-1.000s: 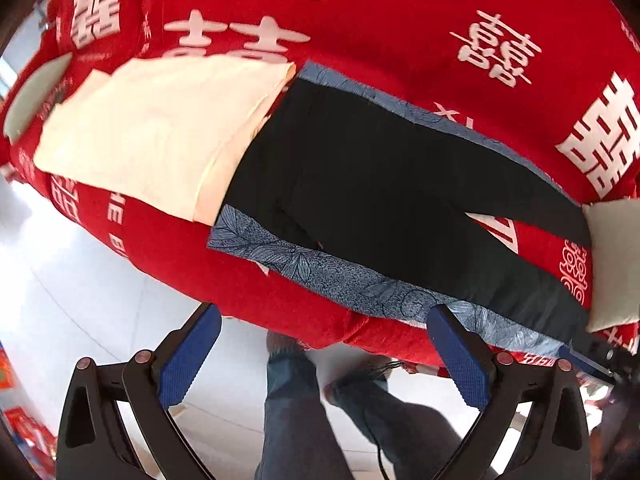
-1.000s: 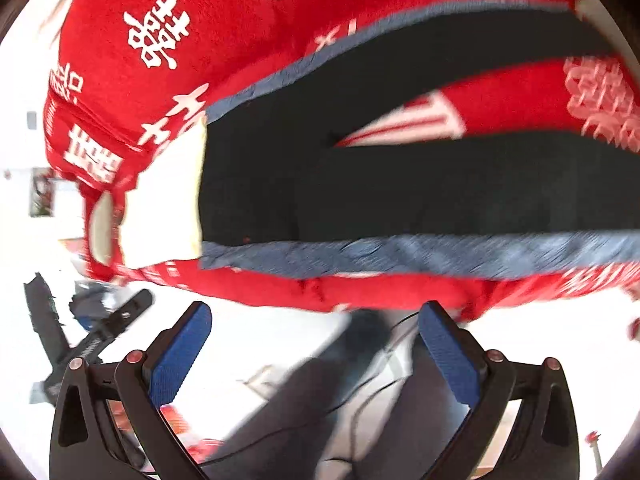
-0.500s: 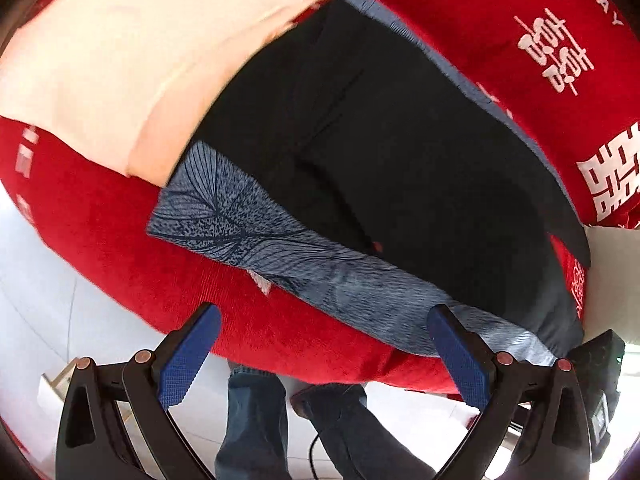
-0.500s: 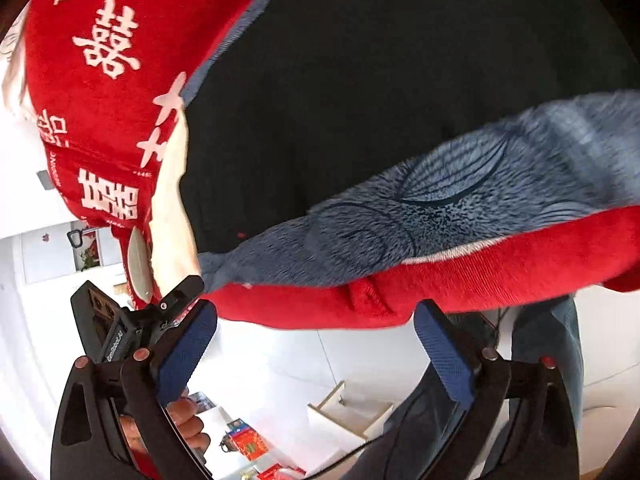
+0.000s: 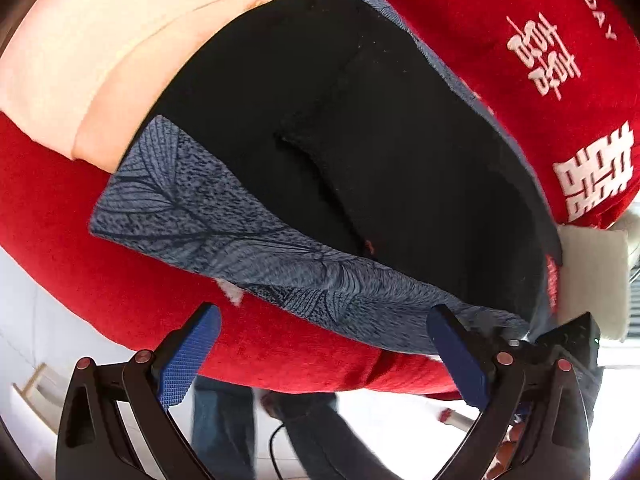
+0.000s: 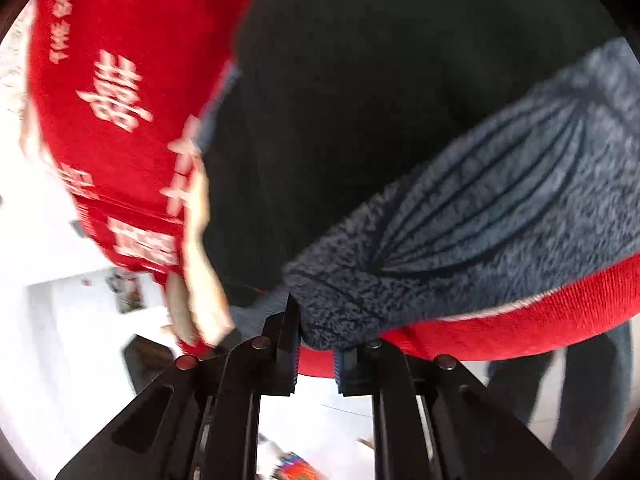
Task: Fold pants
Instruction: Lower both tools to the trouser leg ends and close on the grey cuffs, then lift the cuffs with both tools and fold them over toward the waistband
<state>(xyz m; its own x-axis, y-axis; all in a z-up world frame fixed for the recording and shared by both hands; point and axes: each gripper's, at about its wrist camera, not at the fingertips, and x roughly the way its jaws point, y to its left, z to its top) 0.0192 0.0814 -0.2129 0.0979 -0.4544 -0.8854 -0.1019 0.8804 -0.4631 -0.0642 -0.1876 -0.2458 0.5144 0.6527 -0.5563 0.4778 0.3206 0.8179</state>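
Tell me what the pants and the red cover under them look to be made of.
Pants: matte black knit with a heathered blue-grey leaf-print side band, fleecy close up in the right wrist view; likely soft jersey or fleece. Cover: plush red, faintly ribbed, probably velour or chenille.

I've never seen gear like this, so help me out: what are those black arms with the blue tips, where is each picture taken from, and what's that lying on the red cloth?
Those are two hand-held grippers, one in each of a person's hands, each with a camera looking forward along its two fingers.

In the left camera's picture, the left gripper is open, its blue pads wide apart, hovering near the table edge and holding nothing.

In the right camera's picture, the right gripper has its fingers drawn close on an end of the pants, at the grey-blue patterned strip.

The pants are black with that patterned side strip, spread on a red tablecloth with white characters. A cream folded cloth lies beside the pants.
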